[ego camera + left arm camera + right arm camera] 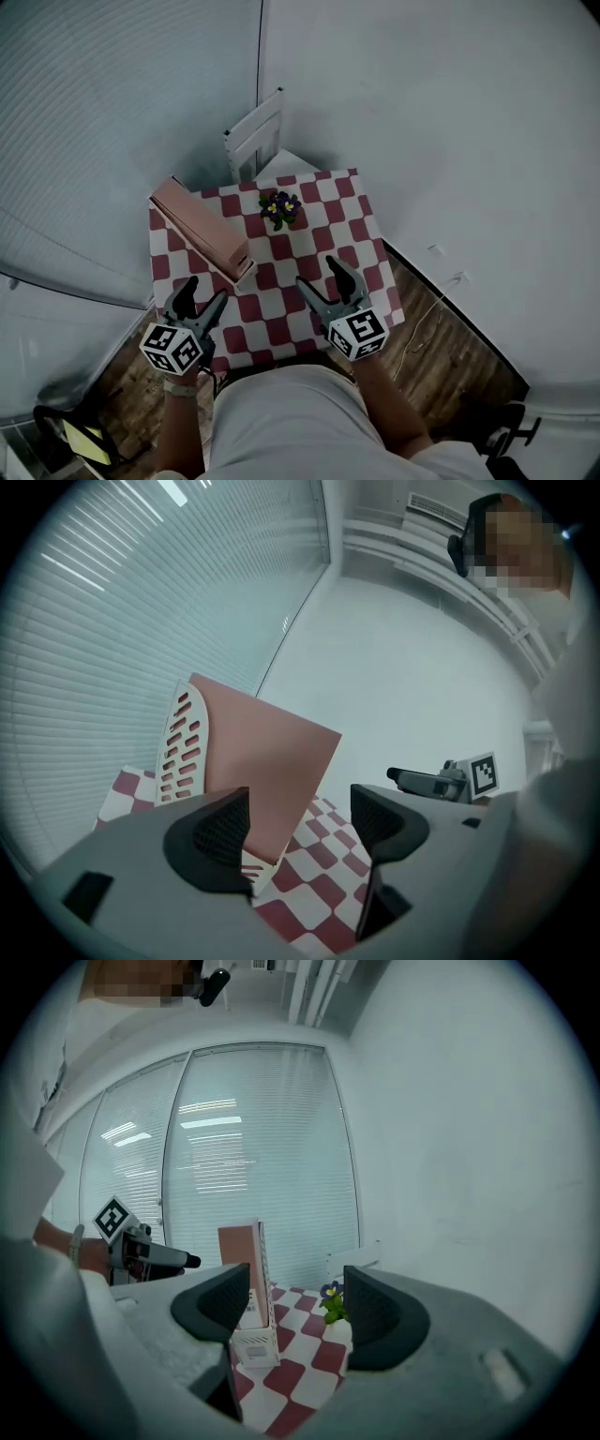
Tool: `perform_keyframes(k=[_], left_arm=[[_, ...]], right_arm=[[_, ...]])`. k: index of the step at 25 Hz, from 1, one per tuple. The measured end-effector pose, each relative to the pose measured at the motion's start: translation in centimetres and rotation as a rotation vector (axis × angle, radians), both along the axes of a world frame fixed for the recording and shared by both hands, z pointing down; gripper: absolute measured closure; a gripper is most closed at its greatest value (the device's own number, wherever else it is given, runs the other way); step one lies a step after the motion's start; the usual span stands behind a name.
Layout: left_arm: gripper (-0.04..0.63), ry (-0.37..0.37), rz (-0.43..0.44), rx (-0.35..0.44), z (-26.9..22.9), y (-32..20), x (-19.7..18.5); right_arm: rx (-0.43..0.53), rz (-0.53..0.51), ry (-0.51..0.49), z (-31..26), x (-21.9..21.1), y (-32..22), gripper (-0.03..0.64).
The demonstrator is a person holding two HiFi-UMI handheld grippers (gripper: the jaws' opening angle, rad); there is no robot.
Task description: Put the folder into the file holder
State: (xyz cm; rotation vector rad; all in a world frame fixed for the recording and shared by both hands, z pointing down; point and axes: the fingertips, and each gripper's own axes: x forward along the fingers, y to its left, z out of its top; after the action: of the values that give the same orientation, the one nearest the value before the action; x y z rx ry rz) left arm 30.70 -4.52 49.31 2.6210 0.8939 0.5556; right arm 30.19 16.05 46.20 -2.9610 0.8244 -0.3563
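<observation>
A pink folder [197, 223] stands inside the white slotted file holder [243, 273] on the left of the checkered table [319, 225]. My left gripper [203, 296] hovers open over the table's near left corner, just short of the holder's end, with nothing between its jaws. My right gripper [324, 281] is open and empty over the near right part. In the left gripper view the folder [267, 761] rises from the holder [180, 742] beyond the open left gripper [300, 832]. In the right gripper view the folder [238, 1260] and holder [254, 1342] stand ahead of the open right gripper [291, 1307].
A small pot of purple and yellow flowers [279, 208] sits mid-table toward the back. A white chair [255, 136] stands behind the table against the wall. Window blinds run along the left. Wooden floor and cables lie to the right.
</observation>
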Motion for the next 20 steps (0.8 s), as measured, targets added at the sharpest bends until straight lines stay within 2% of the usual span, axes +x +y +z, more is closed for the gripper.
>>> perform_keyframes(k=[8,20], left_arm=[[0.262,0.024,0.03,0.024,-0.5,1.3,0.6],[0.262,0.018,0.06,0.042,-0.1,2.1,0.6]], right_arm=[[-0.021,0.057,0.008,-0.6,-1.8,1.4,0.322],[-0.035,0.071,-0.007,-0.1,-2.7,1.6,0.323]])
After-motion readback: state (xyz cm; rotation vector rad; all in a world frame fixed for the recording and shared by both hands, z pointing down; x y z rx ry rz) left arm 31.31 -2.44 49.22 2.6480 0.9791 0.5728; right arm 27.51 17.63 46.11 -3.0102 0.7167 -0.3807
